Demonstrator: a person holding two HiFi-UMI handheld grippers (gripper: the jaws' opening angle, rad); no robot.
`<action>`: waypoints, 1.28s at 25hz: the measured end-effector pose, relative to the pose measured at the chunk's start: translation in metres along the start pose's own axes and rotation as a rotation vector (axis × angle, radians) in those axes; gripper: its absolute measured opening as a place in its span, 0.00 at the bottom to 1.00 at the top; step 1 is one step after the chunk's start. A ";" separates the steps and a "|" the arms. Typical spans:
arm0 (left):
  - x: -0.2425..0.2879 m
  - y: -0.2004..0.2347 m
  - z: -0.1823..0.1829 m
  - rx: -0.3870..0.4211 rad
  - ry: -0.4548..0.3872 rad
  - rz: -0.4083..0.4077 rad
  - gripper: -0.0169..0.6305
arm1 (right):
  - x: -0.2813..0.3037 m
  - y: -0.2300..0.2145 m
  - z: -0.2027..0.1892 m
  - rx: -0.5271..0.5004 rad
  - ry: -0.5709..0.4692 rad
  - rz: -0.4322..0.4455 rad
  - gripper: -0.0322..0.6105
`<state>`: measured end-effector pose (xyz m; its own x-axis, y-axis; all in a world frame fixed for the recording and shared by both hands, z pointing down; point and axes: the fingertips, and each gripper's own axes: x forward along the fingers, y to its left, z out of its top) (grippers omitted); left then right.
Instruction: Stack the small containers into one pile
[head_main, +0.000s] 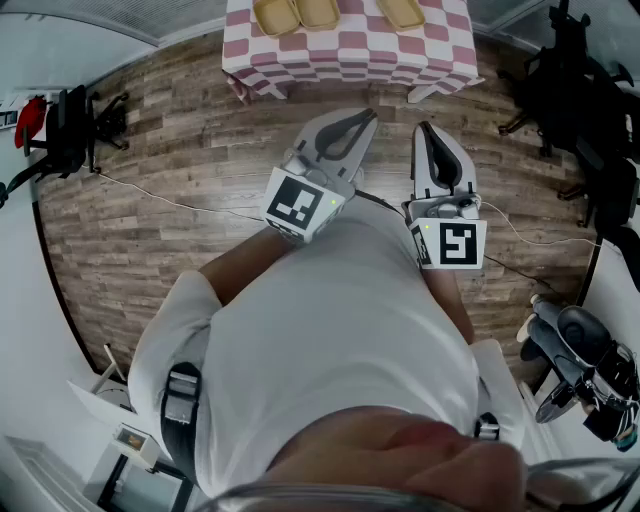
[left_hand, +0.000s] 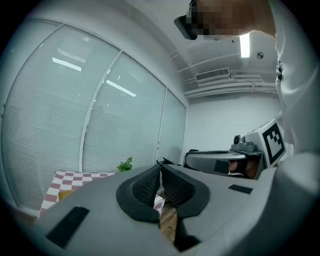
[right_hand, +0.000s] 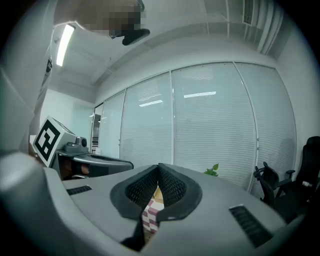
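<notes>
Three pale yellow small containers lie apart on a red-and-white checked table (head_main: 350, 52) at the far end of the wooden floor: two side by side (head_main: 277, 15) (head_main: 318, 11) and one further right (head_main: 402, 12). Both grippers are held level near the person's chest, well short of the table. My left gripper (head_main: 371, 114) has its jaws shut with nothing between them, its tips meeting in the left gripper view (left_hand: 160, 164). My right gripper (head_main: 421, 127) is also shut and empty (right_hand: 159, 166). A strip of the checked cloth (right_hand: 149, 216) shows below its jaws.
Black office chairs (head_main: 570, 90) stand at the right, and a stand with a red item (head_main: 32, 118) at the left. A thin cable (head_main: 170, 203) runs across the floor. Equipment (head_main: 585, 375) sits at the lower right. Glass walls with blinds and a small plant (left_hand: 125, 165) lie ahead.
</notes>
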<state>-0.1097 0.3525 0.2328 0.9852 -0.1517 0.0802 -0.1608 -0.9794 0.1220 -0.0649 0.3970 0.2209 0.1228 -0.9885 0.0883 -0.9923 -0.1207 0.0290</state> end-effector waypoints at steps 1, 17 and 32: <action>0.002 0.000 0.000 -0.007 0.003 0.001 0.09 | 0.001 -0.001 0.000 0.000 0.000 0.002 0.10; 0.041 -0.018 -0.012 -0.037 0.024 0.030 0.09 | -0.010 -0.056 -0.007 0.024 -0.024 -0.014 0.10; 0.078 0.020 -0.024 -0.079 0.045 0.046 0.09 | 0.039 -0.080 -0.020 0.042 0.004 0.002 0.10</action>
<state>-0.0374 0.3241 0.2649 0.9733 -0.1884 0.1314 -0.2117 -0.9577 0.1949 0.0201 0.3704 0.2422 0.1213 -0.9883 0.0924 -0.9923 -0.1230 -0.0135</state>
